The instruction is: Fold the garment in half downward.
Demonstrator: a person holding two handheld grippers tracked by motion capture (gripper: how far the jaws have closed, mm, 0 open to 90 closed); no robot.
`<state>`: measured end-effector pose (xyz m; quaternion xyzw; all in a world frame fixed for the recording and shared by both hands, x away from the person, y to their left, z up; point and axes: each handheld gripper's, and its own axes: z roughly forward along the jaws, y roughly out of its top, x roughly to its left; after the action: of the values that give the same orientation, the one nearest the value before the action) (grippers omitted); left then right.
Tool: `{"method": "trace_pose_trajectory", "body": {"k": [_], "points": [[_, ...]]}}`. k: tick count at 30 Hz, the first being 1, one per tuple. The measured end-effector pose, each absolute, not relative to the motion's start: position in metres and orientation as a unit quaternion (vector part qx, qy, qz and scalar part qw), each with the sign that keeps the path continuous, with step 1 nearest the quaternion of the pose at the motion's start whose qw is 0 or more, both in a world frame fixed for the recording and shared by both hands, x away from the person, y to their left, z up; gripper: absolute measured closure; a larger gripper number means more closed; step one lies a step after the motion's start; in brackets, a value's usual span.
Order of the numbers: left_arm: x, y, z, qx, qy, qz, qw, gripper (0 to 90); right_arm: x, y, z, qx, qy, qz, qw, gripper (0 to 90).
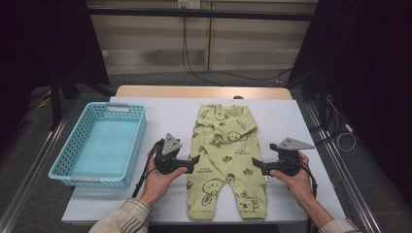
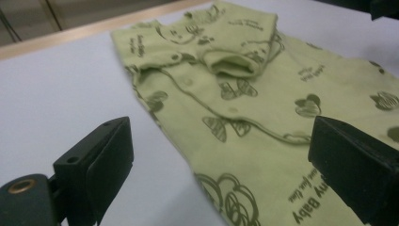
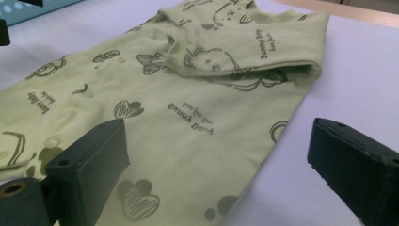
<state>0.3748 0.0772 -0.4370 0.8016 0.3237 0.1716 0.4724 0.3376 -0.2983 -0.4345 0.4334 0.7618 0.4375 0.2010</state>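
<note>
Both the left gripper point(image 1: 194, 160) and right gripper point(image 1: 256, 167) gape wide, empty, flanking the printed light-green cotton baby romper point(image 1: 225, 160) lying flat on the white tabletop point(image 1: 165, 114).

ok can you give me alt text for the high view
A pale green printed baby romper lies flat on a white table, sleeves folded across its chest, legs toward the person. The left gripper and right gripper, both open, sit at its two side edges. A light blue plastic basket stands at the left.
</note>
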Motion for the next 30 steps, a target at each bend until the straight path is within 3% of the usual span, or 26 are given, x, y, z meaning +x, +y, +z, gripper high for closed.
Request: {"method": "trace_pose_trajectory", "body": {"k": [4,7,10,17,19,30], "points": [[0.376,0.077,-0.439,0.810,0.327,0.155,0.462,7.2,0.337,-0.298,-0.440,0.435,0.774,0.421,0.184,10.7],[0.377,0.076,-0.442,0.816,0.339,0.144,0.445,6.6,0.335,-0.300,-0.444,0.436,0.783,0.411,0.167,26.1],[0.379,0.076,-0.444,0.817,0.344,0.140,0.441,14.2,0.335,-0.303,-0.446,0.440,0.787,0.396,0.174,27.6],[0.387,0.074,-0.456,0.841,0.347,0.127,0.396,18.9,0.338,-0.303,-0.451,0.440,0.794,0.374,0.191,42.3],[0.386,0.073,-0.458,0.845,0.341,0.120,0.393,26.6,0.336,-0.301,-0.447,0.436,0.789,0.381,0.208,44.3],[0.383,0.069,-0.458,0.854,0.320,0.121,0.393,52.6,0.339,-0.297,-0.457,0.440,0.804,0.359,0.179,62.8]]}}
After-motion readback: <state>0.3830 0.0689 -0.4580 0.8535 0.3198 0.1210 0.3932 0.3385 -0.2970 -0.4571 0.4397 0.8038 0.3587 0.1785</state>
